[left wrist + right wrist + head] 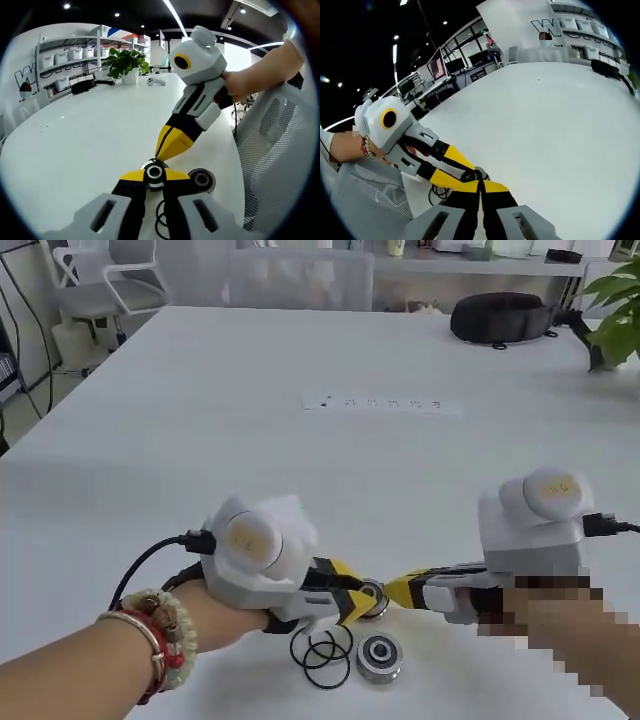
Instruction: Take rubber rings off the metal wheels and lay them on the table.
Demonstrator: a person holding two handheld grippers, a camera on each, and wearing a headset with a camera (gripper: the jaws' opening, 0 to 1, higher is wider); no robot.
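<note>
The fingers of the left gripper were clamped on a metal wheel just above the near edge of the worktop. Those of the right gripper were together, tips against that wheel, perhaps nipping its ring. Loose rubber rings and a second wheel lay beneath on the worktop.

The head view looks down and forward from above the gripped wheel, fairly near, with the table stretching beyond it. Both gripper views sit low and close, facing that wheel from opposite sides; all three share it.
</note>
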